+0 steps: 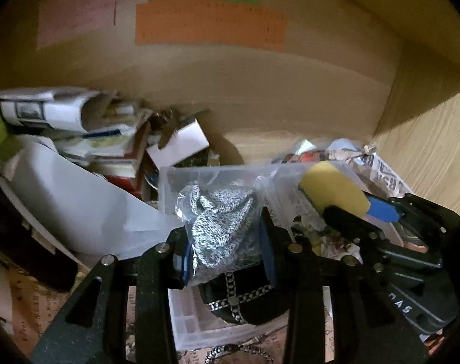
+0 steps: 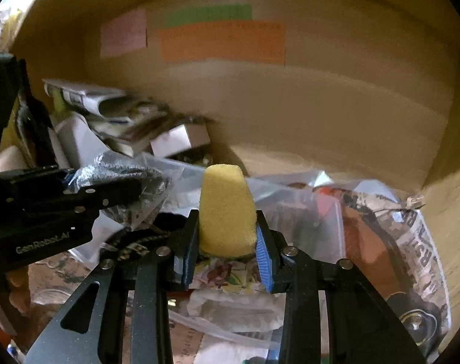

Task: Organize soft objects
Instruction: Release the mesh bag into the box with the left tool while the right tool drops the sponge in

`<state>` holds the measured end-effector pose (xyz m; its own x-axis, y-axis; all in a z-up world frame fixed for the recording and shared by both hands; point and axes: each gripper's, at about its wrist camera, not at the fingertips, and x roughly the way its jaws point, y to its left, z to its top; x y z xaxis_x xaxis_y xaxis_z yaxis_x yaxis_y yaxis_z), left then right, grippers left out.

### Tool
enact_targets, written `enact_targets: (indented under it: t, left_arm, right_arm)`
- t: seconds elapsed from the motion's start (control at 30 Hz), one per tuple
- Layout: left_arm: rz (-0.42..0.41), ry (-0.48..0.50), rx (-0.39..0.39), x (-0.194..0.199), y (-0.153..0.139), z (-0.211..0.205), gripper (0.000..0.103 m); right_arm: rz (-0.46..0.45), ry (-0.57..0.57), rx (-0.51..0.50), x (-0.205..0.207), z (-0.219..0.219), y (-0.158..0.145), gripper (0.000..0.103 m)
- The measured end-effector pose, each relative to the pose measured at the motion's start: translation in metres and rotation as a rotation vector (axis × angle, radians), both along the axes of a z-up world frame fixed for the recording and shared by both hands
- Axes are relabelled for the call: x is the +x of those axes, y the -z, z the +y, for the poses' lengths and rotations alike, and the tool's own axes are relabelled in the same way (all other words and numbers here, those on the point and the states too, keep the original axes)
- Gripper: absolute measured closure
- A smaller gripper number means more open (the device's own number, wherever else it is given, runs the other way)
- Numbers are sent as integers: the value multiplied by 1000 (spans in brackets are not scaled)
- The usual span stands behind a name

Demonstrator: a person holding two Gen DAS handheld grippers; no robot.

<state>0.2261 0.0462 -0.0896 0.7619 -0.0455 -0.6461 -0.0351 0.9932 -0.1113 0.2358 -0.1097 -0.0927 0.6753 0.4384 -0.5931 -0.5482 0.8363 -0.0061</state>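
My left gripper [image 1: 227, 251] is shut on a clear plastic bag holding grey-white knitted fabric [image 1: 224, 221], held above a clear plastic bin [image 1: 181, 327] with a black strap item [image 1: 239, 300] inside. My right gripper [image 2: 227, 251] is shut on a yellow sponge [image 2: 227, 209], squeezed upright between the blue pads. The sponge [image 1: 333, 191] and right gripper [image 1: 348, 209] also show at the right of the left wrist view. The bagged knit [image 2: 123, 176] and left gripper [image 2: 108, 188] show at the left of the right wrist view.
A cardboard wall [image 1: 260, 91] with pink, green and orange labels stands behind. Papers, a rolled magazine [image 1: 48, 112] and a small white box [image 1: 178, 145] pile at the left. Crumpled newspaper [image 2: 412, 242] and clear bags [image 2: 290, 200] lie at the right. Floral cloth [image 2: 227, 276] lies below the sponge.
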Motion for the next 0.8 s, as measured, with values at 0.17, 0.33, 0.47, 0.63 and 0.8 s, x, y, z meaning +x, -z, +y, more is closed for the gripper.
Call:
enact_targets:
  t: [0.17,0.33,0.47,0.63,0.8]
  left_arm:
    - [56,20,-8,15,14,-3,67]
    - [81,20,-8,19,18,-7,65]
    - [88,15,-17,17,17,-6,51]
    - [68,15,-25,9,10,-6,40]
    - [39,23,-20,-3,0,-9,36]
  right_arm:
    - [42,0,-17,8,3,10,71]
    - [45,2,-49,9,6,12,71]
    - [57,1,-55,10,5,12,64]
    - [37,-2,-51,5,1,7,49]
    - [15,1,-35,-2,-6,-3,45]
